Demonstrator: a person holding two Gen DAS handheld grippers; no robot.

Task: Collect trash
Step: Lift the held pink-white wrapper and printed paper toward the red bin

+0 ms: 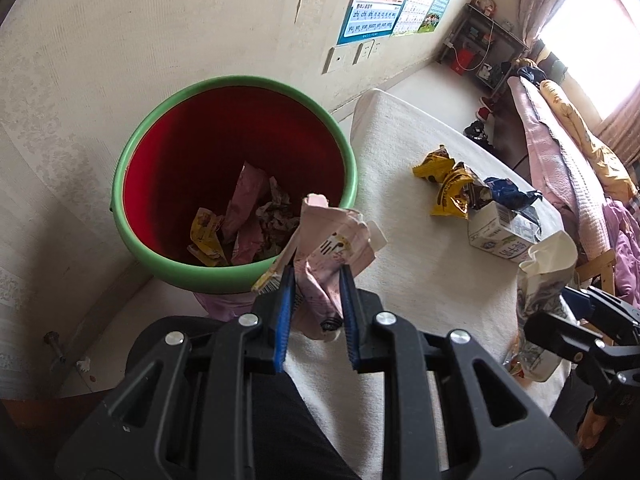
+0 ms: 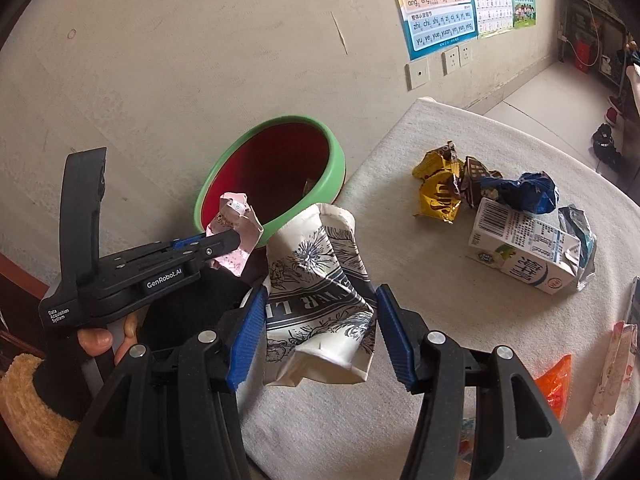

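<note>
My left gripper [image 1: 318, 280] is shut on a crumpled pink pouch [image 1: 332, 248] and holds it at the near rim of the bin [image 1: 132, 152], which has a green rim and red inside and holds several wrappers. The pouch [image 2: 236, 228] and the left gripper [image 2: 224, 240] also show in the right wrist view, beside the bin [image 2: 332, 184]. My right gripper [image 2: 320, 300] is shut on a crushed white paper cup [image 2: 320, 280] with black print, above the table's near-left part. The cup [image 1: 548, 272] shows at the right of the left wrist view.
On the white-covered table [image 2: 440, 360] lie yellow wrappers [image 2: 440, 192], a blue wrapper [image 2: 528, 192], a milk carton [image 2: 528, 256] and an orange wrapper [image 2: 556, 384] at the right edge. The wall stands just behind the bin. A bed [image 1: 560, 152] lies beyond the table.
</note>
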